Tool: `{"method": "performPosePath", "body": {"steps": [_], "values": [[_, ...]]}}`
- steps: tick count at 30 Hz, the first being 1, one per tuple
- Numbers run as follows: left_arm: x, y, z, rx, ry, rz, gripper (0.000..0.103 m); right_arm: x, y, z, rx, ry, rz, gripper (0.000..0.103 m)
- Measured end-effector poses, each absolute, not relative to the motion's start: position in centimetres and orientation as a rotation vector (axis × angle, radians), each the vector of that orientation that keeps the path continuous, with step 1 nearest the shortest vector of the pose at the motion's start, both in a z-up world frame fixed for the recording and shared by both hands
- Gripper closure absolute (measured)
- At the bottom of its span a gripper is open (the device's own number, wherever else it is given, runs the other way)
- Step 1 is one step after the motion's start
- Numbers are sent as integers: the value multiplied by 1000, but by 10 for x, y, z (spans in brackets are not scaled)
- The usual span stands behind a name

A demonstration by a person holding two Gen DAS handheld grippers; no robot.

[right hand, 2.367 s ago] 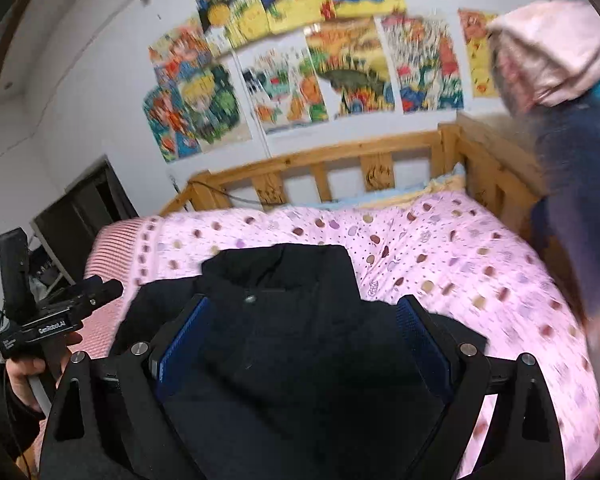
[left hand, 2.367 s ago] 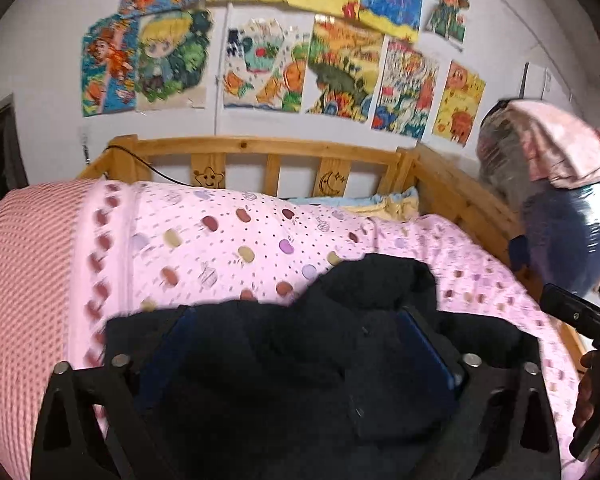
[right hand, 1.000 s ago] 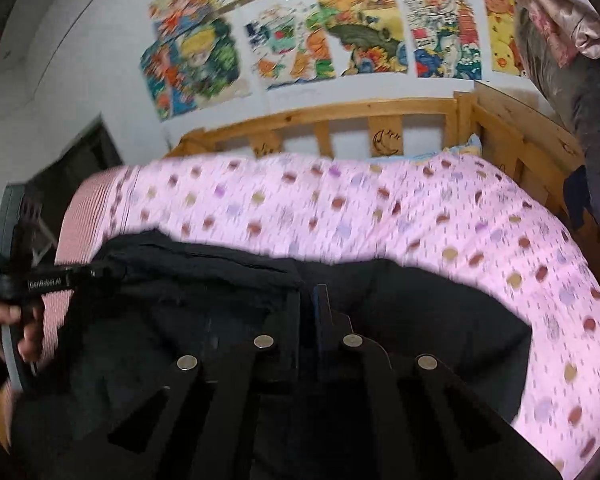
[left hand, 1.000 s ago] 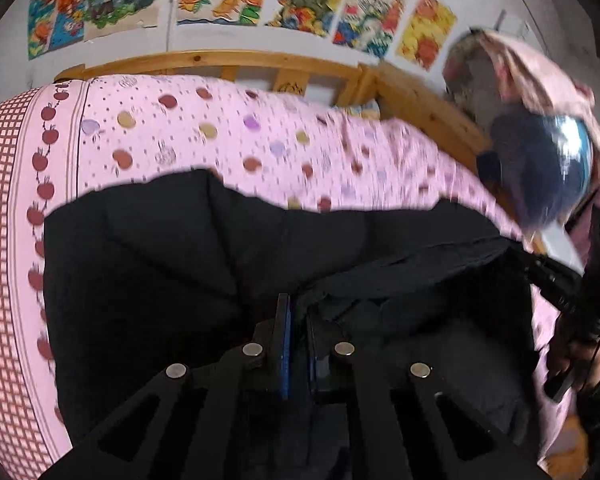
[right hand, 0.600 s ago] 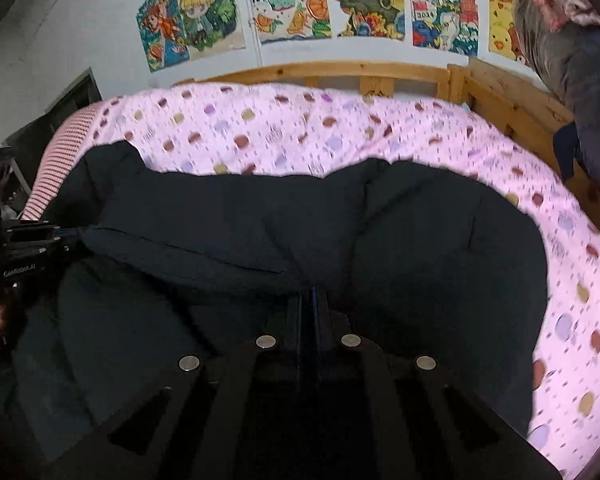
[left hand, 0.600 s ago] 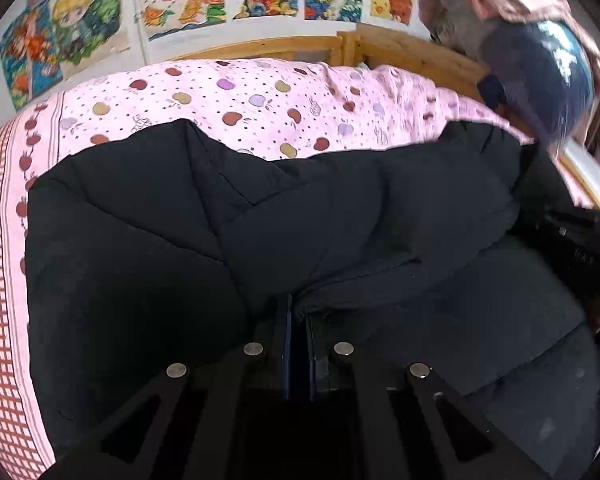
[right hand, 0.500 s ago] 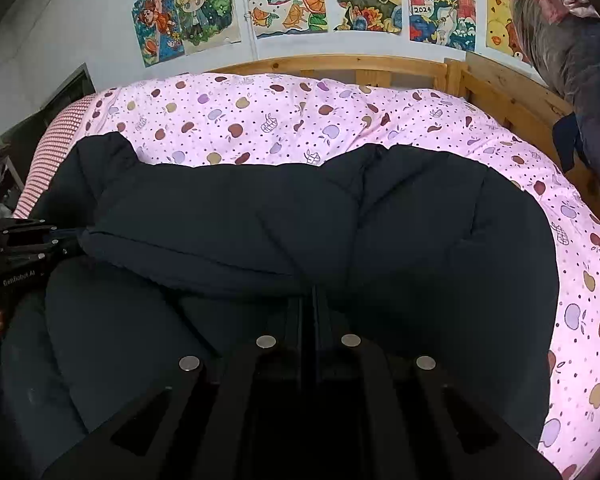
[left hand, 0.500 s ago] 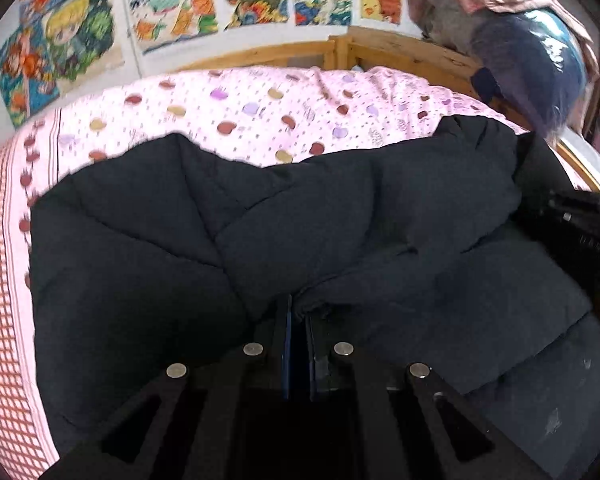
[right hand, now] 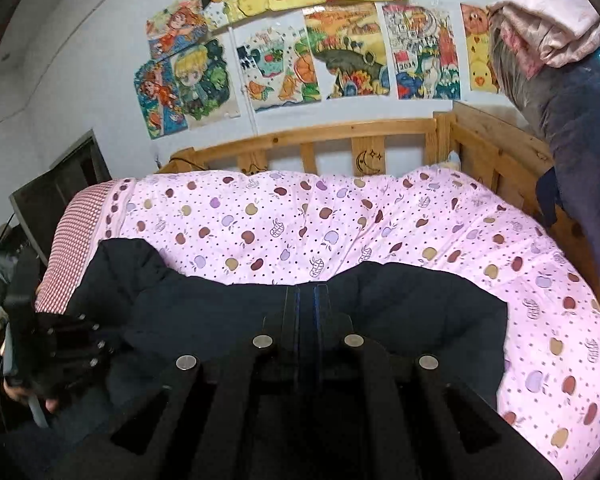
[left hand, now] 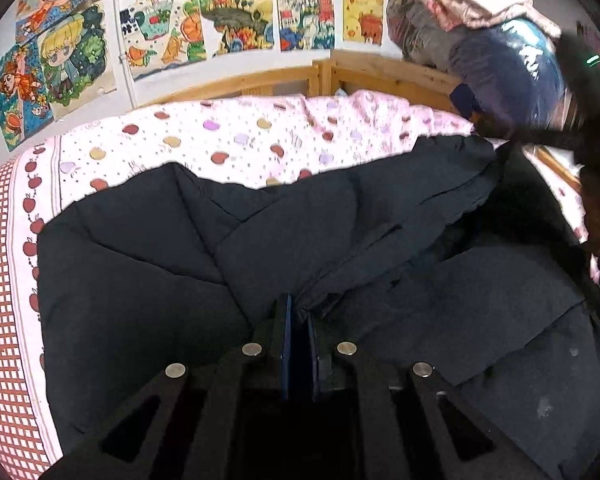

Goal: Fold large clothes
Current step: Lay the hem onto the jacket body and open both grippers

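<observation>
A large black padded jacket (left hand: 148,280) lies across the near half of a pink apple-print bedspread (left hand: 236,140); it also shows in the right wrist view (right hand: 420,312). My left gripper (left hand: 298,312) is shut on a fold of the jacket's edge. My right gripper (right hand: 306,300) is shut on the jacket's upper edge, lifted a little above the bed. The other gripper shows blurred at the right edge of the left wrist view (left hand: 592,136), and at the left edge of the right wrist view (right hand: 40,344).
A wooden bed frame (right hand: 340,140) rails the far side and right side. Cartoon posters (right hand: 300,60) cover the wall. A pile of bundled bedding and bags (right hand: 572,100) stands at the right of the bed. A dark cabinet (right hand: 56,196) stands at the left.
Both grippers closed on the jacket and drew it toward me, spreading it wide. In the last half second the right gripper rose and tilted up; the left barely moved.
</observation>
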State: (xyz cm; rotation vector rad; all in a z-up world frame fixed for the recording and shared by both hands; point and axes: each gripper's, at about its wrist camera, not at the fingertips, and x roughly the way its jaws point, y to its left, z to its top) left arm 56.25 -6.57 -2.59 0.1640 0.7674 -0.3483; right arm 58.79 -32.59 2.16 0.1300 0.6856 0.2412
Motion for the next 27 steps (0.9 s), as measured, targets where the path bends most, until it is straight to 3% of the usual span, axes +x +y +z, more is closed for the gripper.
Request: {"method": "performPosePath", "body": {"steps": [7,10,12,15,27], "values": [[550,-56,3,29,598,-472,76,606,-304,-34,117,876,303,96],[563,-64,5,19,625,-479,76,602,-301,-45,95,893,328,96],[584,-72,-7,51,746,-417,76,601,-300,-48,92,900,333,97],[612,-74,-35,30,932,-367,86,606,-299,-56,96,932,338,96],[622,-103,-77,256,981,-282,89,623,-285,-107,61,1048,314,97]]}}
